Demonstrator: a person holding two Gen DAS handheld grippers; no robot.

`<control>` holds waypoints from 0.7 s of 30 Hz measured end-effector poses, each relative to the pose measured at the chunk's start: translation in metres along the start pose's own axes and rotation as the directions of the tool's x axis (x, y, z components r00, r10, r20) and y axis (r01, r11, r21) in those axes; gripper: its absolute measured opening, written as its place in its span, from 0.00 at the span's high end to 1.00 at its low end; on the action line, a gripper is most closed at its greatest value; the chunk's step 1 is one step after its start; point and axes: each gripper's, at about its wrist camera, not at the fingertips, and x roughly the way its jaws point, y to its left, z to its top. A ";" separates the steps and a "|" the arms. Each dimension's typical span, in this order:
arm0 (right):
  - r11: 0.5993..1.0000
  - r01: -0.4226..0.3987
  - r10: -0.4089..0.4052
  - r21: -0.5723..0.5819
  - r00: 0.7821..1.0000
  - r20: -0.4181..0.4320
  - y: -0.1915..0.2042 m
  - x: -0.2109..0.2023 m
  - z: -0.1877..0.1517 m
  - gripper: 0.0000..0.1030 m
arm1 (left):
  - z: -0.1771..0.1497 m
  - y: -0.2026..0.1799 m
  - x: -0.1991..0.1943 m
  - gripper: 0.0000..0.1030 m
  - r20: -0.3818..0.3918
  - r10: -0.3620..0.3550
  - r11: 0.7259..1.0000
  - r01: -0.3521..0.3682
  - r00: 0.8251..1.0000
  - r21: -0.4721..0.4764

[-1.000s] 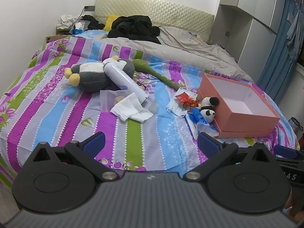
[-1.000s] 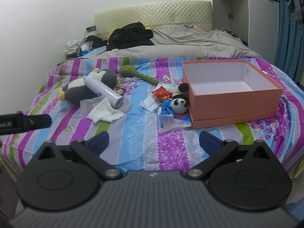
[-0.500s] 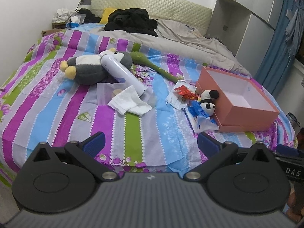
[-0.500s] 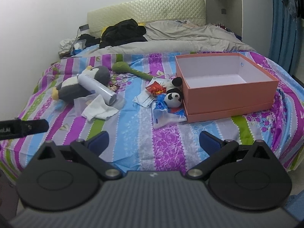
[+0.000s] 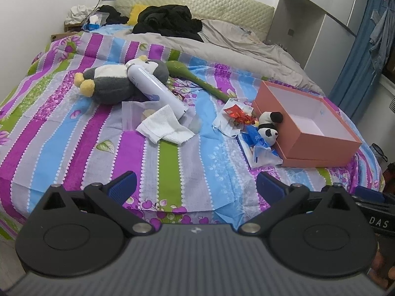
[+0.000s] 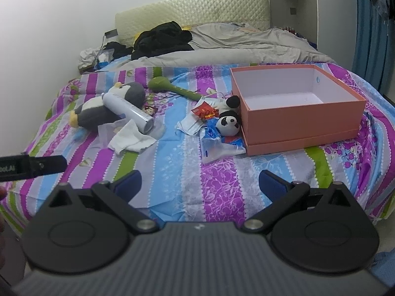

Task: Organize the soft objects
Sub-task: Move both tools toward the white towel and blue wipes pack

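Note:
A grey and white penguin plush (image 5: pixel 116 83) (image 6: pixel 98 112) lies on the striped bedspread, with a white spray can (image 5: pixel 155 88) (image 6: pixel 128 109) across it. A small panda plush (image 5: pixel 267 127) (image 6: pixel 229 122) leans against the open pink box (image 5: pixel 328 145) (image 6: pixel 301 118). A white cloth (image 5: pixel 165 125) (image 6: pixel 130 138) and a green stick toy (image 5: pixel 195 77) (image 6: pixel 172 87) lie between them. My left gripper (image 5: pixel 196 188) and right gripper (image 6: pixel 200 185) hang open over the bed's near edge, holding nothing.
Wrappers and plastic bags (image 5: pixel 237 120) (image 6: pixel 214 145) lie beside the panda. A grey blanket (image 5: pixel 234 46) and black clothes (image 5: pixel 170 23) cover the head of the bed. A wardrobe (image 5: pixel 318 22) and blue curtain (image 5: pixel 363 56) stand at the right.
Both grippers have moved forward and a little higher toward the bed, so the objects look closer. Their jaws stay open and nothing on the bed has moved.

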 end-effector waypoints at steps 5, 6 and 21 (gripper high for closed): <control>1.000 -0.012 0.012 0.019 1.000 0.004 -0.005 0.003 0.000 0.00 | 0.002 -0.002 0.008 0.00 -0.011 -0.019 1.000 0.019 1.000 -0.003; 1.000 -0.012 0.012 0.017 1.000 0.003 -0.006 0.004 0.000 0.00 | 0.003 -0.003 0.010 0.00 -0.013 -0.021 1.000 0.021 1.000 -0.004; 1.000 -0.012 0.013 0.020 0.999 -0.036 -0.019 0.039 0.010 0.04 | 0.018 -0.001 0.051 0.00 -0.041 -0.003 0.999 0.001 0.999 -0.045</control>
